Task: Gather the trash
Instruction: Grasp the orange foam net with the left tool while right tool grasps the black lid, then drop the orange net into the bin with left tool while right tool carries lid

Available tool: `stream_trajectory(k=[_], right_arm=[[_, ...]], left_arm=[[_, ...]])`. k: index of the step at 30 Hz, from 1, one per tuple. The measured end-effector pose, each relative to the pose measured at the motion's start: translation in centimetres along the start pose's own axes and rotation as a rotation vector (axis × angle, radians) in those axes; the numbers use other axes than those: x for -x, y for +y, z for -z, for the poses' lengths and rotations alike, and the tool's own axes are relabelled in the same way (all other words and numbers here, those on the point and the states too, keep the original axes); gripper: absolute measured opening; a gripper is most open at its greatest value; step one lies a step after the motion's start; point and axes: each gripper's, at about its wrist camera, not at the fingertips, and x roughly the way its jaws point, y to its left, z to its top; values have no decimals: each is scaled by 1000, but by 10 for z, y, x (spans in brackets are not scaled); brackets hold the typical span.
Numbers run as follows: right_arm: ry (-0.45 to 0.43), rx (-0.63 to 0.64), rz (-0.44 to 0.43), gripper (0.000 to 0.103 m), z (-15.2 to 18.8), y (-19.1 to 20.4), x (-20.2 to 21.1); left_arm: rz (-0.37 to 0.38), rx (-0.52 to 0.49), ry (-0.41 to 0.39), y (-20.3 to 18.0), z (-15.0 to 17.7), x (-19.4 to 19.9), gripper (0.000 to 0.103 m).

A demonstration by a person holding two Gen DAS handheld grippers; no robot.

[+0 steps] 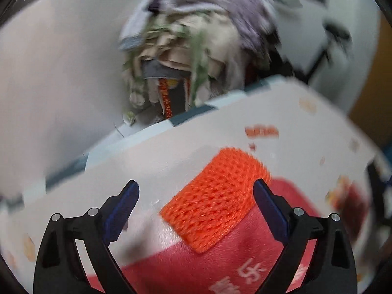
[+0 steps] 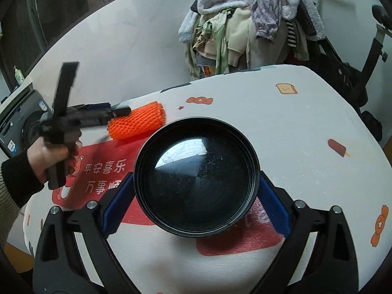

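Your right gripper (image 2: 196, 191) grasps the black bowl (image 2: 196, 176), pads on its rim, over the table (image 2: 294, 134). Left of the bowl and touching its far-left rim lies the orange net (image 2: 137, 123). Your left gripper (image 1: 196, 205) stands released, the net (image 1: 215, 196) between its fingers, untouched. Beyond the bowl, clothes (image 2: 245, 24) pile up.

A round table (image 2: 281, 127) under a white cloth printed with small cartoon figures – a toast slice, an ice lolly, orange flowers – carries a red mat (image 2: 103, 166) with white Chinese characters; an orange foam net sleeve (image 2: 139, 123) lies on the cloth at the mat's far edge, its near end overlapping the mat in the left wrist view; a black round bowl (image 2: 196, 178) sits partly over the mat.
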Motion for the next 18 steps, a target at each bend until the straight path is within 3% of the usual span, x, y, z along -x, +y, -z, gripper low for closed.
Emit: stream_trajectory(k=[2, 3, 5, 6, 8, 13, 18], right_arm=[[4, -9, 0, 93, 2, -4, 0], [8, -13, 1, 93, 3, -5, -1], [12, -18, -1, 93, 6, -6, 0], [10, -18, -3, 93, 6, -5, 2], [1, -12, -8, 93, 8, -1, 9], [-20, 21, -25, 93, 12, 17, 29], [-40, 78, -54, 93, 26, 48, 57]], left_arm=[[-9, -79, 34, -14, 5, -12, 92], [-7, -105, 71, -18, 11, -19, 84], [-45, -136, 129, -23, 21, -28, 58], [-58, -128, 100, -22, 24, -22, 40], [-18, 3, 65, -2, 25, -4, 25], [66, 134, 25, 18, 46, 48, 24], [140, 219, 6, 17, 98, 125, 24]])
